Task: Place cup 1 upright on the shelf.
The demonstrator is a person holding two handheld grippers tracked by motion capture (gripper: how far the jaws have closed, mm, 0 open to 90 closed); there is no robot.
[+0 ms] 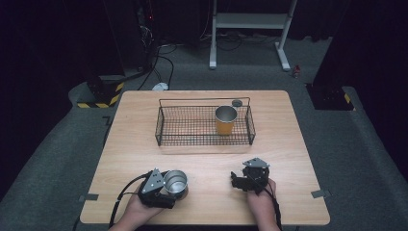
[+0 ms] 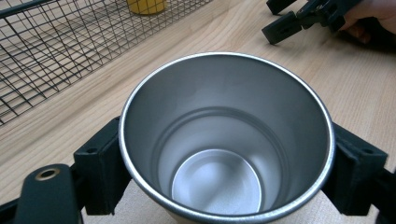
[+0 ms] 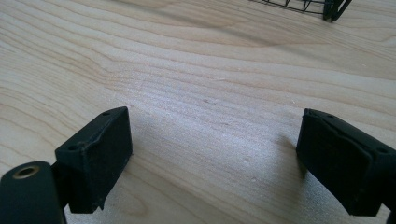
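— Jaws of the left gripper [image 2: 219,186] sit against both sides of the steel cup [image 2: 227,140], clamped on its wall; the cup stands upright on the tabletop [image 1: 211,197] near the front edge, left of the middle. What worries you?

— That wall is smooth, round and tapered. I'd judge that the pads grip it on two narrow strips, so the cup could slip down or twist out once it is lifted.

— And the right gripper [image 3: 212,158]?

— Its jaws stand wide apart with nothing between them, just bare wood beneath. It rests in the right hand [image 1: 260,197], well apart from the cup, so it gives no support if the cup slides.

— Where would the cup go, you think?

— Probably into the wire basket [image 1: 166,127] toward the far side, where an orange cup [image 1: 225,120] already stands at the right end. The basket's rim is raised, so a low carry could catch the cup's base on the wire and tip it.

— Anything else?

— Setting it down too close could knock the orange cup over. Also, the left gripper's cable [image 1: 122,192] loops on the tabletop and could drag during a reach.
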